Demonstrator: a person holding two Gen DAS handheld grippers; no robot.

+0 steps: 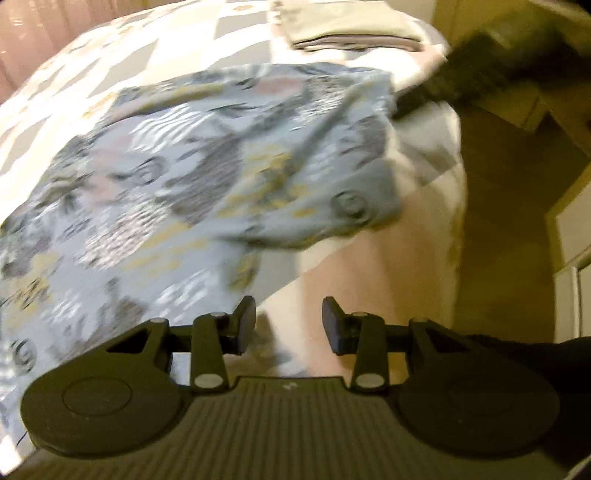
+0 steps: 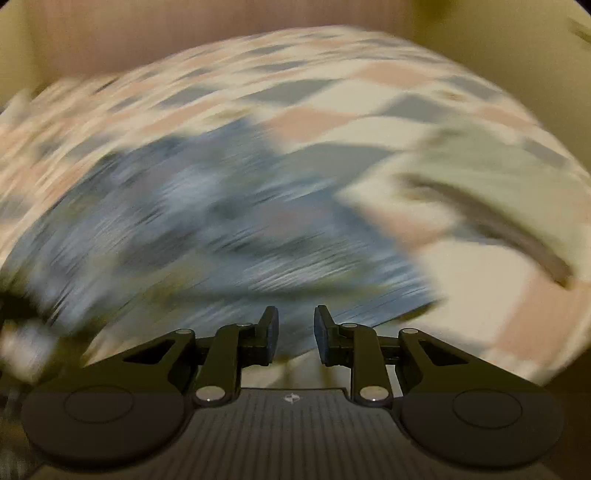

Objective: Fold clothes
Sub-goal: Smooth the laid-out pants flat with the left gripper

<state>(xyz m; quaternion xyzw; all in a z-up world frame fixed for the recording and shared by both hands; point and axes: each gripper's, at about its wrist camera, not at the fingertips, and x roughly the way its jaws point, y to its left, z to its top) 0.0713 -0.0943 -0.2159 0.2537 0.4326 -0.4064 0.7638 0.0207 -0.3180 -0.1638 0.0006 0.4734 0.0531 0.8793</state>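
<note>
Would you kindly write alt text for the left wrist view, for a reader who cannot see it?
The open, empty left gripper hovers by the near edge of a blue patterned garment spread on a checked bedspread. A folded pale green garment lies at the far end; everything is motion-blurred.

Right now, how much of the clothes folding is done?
One pale green garment already lies folded at the far end of the bed. The patterned blue shirt is spread across the bed, partly doubled over but not a tidy bundle yet. Both the left gripper and the right gripper are open and hold nothing. Finishing that shirt is what remains; other clothes aren't visible.
</note>
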